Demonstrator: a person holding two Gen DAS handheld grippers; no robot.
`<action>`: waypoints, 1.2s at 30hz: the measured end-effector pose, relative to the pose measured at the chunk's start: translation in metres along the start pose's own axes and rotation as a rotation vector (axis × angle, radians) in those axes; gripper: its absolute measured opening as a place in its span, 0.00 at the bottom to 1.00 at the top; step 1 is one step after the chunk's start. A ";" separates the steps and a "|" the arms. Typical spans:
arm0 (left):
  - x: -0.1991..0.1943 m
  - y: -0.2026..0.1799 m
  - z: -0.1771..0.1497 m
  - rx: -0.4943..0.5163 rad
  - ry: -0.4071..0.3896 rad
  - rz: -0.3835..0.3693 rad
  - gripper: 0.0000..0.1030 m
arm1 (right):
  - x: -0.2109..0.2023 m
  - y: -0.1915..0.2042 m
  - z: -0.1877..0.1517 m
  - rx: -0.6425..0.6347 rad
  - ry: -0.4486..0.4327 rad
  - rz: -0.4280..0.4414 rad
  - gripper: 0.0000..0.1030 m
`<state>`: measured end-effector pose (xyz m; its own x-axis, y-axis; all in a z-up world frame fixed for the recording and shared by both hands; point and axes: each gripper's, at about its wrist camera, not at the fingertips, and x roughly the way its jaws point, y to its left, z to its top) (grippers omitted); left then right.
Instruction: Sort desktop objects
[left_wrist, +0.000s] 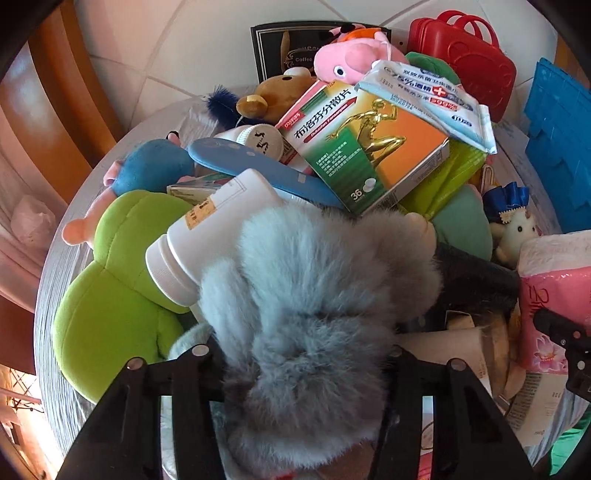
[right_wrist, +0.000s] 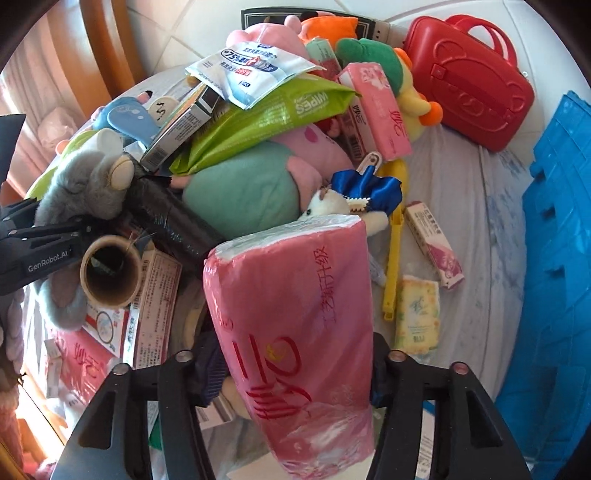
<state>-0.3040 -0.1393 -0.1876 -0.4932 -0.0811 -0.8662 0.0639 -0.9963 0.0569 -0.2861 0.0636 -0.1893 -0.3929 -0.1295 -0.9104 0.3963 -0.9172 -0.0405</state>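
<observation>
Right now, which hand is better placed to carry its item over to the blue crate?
Right, probably. The right gripper holds the pink tissue pack, and the blue crate lies on its side. The left gripper, around the grey plush toy, sits farther away across the pile.

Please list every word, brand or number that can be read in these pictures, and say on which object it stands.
"布洛芬分散片" and "36": medicine box
"Coffee": black sign
"75%": white wipes packet
"Wipes", upside down: green pack
"GenRobot.AI": left gripper
Large red characters on the pink tissue pack: stylised, not surely readable.
Other small print: too blurred.
</observation>
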 end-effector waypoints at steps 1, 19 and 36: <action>-0.007 0.000 0.000 -0.003 -0.017 -0.002 0.45 | -0.003 0.001 0.000 -0.003 -0.010 -0.007 0.51; -0.123 -0.034 0.030 0.000 -0.301 -0.045 0.31 | -0.103 -0.007 0.028 0.014 -0.294 -0.063 0.51; -0.236 -0.186 0.098 0.172 -0.595 -0.210 0.26 | -0.265 -0.117 0.006 0.199 -0.617 -0.245 0.51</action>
<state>-0.2844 0.0627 0.0554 -0.8791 0.1636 -0.4477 -0.2013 -0.9788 0.0376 -0.2335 0.2026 0.0590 -0.8753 -0.0467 -0.4814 0.0995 -0.9914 -0.0848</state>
